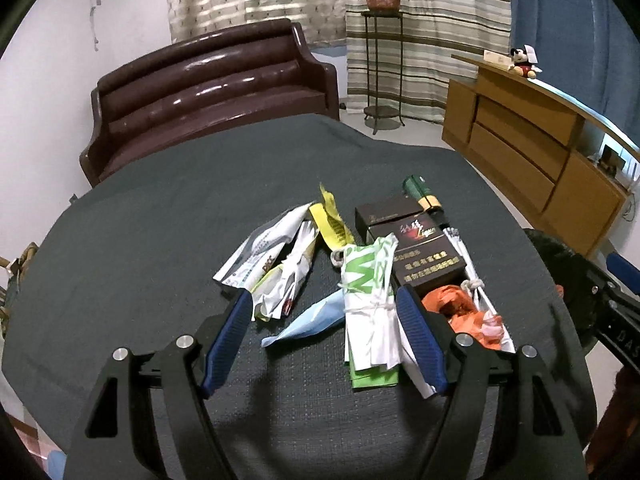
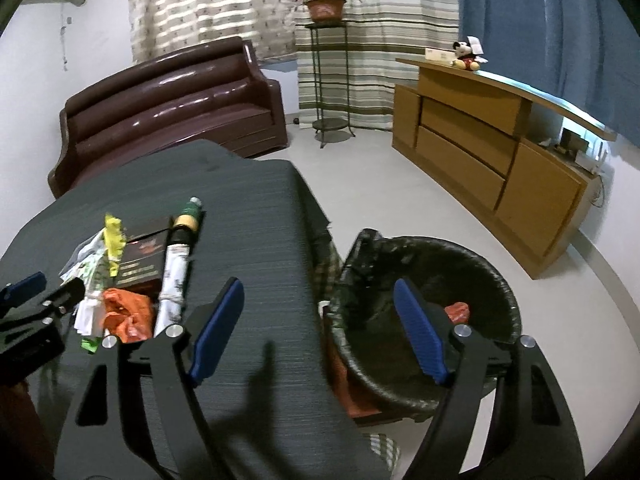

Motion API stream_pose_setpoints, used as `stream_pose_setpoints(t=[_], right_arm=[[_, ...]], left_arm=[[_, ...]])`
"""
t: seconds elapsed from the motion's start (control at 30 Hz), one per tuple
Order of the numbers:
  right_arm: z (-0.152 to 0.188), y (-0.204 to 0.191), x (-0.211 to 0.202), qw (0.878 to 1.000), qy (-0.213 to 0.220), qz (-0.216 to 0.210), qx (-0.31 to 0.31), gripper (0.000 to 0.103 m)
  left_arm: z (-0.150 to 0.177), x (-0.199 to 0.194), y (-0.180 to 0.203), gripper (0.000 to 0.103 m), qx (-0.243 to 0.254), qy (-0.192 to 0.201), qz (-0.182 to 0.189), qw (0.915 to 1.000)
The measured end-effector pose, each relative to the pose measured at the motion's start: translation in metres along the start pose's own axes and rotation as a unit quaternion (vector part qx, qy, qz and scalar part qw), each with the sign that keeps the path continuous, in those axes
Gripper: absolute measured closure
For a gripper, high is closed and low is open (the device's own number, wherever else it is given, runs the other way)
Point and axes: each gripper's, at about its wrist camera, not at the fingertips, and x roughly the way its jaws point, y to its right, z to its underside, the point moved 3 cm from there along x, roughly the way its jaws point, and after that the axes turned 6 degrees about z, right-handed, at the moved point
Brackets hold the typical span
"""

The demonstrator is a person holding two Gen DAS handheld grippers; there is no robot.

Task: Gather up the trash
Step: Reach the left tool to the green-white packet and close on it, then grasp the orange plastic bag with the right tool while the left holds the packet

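Trash pile (image 1: 360, 272): crumpled wrappers, yellow strip, blue mask, green-white bag, dark cigarette box, orange plastic, all heaped on the grey-covered table (image 1: 160, 240).
Left gripper (image 1: 324, 300): spread wide over the pile, nothing gripped.
Right gripper (image 2: 318, 292): jaws apart, nothing held.
Trash bin (image 2: 500, 280): black-lined, beside the table, an orange scrap seen inside.

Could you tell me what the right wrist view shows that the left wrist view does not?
Only the right wrist view shows the black-lined trash bin on the floor beside the table, with an orange scrap inside, seen between the open right gripper fingers. Only the left wrist view shows the light blue wrapper between the open left gripper fingers. Both show the dark cigarette box, orange bag and sofa.
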Motion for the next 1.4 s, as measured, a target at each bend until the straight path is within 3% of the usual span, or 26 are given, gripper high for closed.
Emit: stream_pose_setpoints(t=[0.17,0.27,0.4,0.53,0.87,0.93,1.4], right_arm=[[0.002,-0.005,0.001,1.000,-0.005,-0.001,-0.003,0.028],[0.003,-0.006,0.000,1.000,-0.008,-0.003,-0.004,0.027],[0.005,-0.011,0.001,1.000,-0.010,-0.006,-0.007,0.027],[0.007,-0.014,0.004,1.000,-0.014,-0.008,-0.010,0.027],[0.007,-0.029,-0.003,0.999,-0.009,-0.027,-0.023,0.030],[0.008,-0.037,-0.005,0.999,-0.010,-0.036,-0.029,0.034],[0.018,-0.102,-0.016,0.992,-0.017,-0.090,-0.086,0.036]], left_arm=[[0.001,0.007,0.006,0.035,0.008,-0.007,0.013,0.9999],[0.005,0.013,0.008,0.043,0.012,-0.015,0.019,0.9996],[0.009,0.017,0.005,0.062,0.009,-0.025,0.041,0.9988],[0.010,0.015,0.004,0.067,0.014,-0.023,0.048,0.9985],[0.019,-0.009,-0.015,0.068,0.014,-0.016,0.046,0.9987],[0.019,-0.013,-0.025,0.068,0.009,-0.015,0.037,0.9992],[0.021,-0.016,-0.091,0.068,-0.035,-0.011,-0.034,0.9988]])
